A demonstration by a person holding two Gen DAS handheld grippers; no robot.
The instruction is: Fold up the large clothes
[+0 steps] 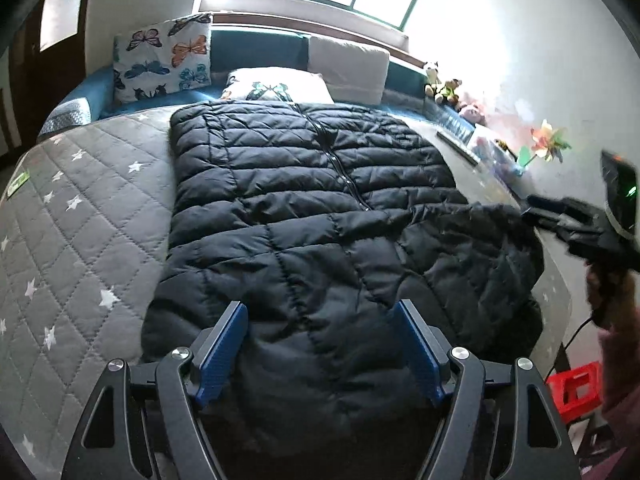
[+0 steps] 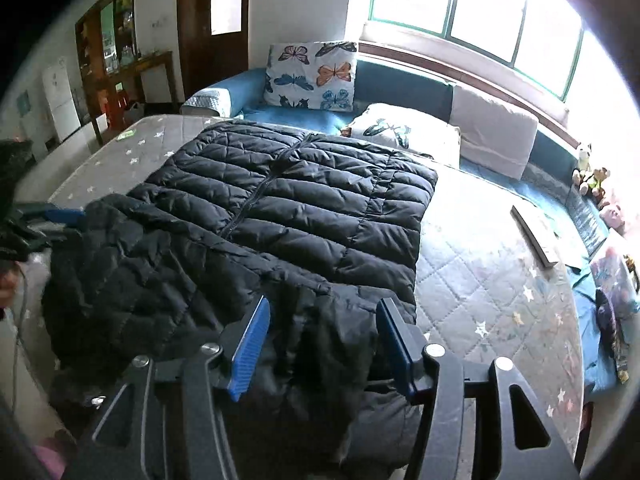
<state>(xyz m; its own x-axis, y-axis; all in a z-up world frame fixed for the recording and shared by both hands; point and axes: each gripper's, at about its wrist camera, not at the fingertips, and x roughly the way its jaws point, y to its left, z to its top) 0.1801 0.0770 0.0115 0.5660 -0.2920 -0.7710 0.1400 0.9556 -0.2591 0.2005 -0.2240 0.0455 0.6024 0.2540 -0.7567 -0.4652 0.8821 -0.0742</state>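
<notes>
A bed [image 1: 72,216] with a grey, star-printed quilted cover is carrying the black puffer jacket [image 1: 304,184], which is lying flat along its middle, zipper up, with its near part bunching into loose folds. A butterfly pillow [image 2: 316,76] is leaning at the bed's far end. The left claw [image 1: 320,348] is hovering over the jacket's near edge, its blue pads spreading wide with nothing between them. The right claw [image 2: 322,344] is likewise gaping empty above the rumpled near end.
</notes>
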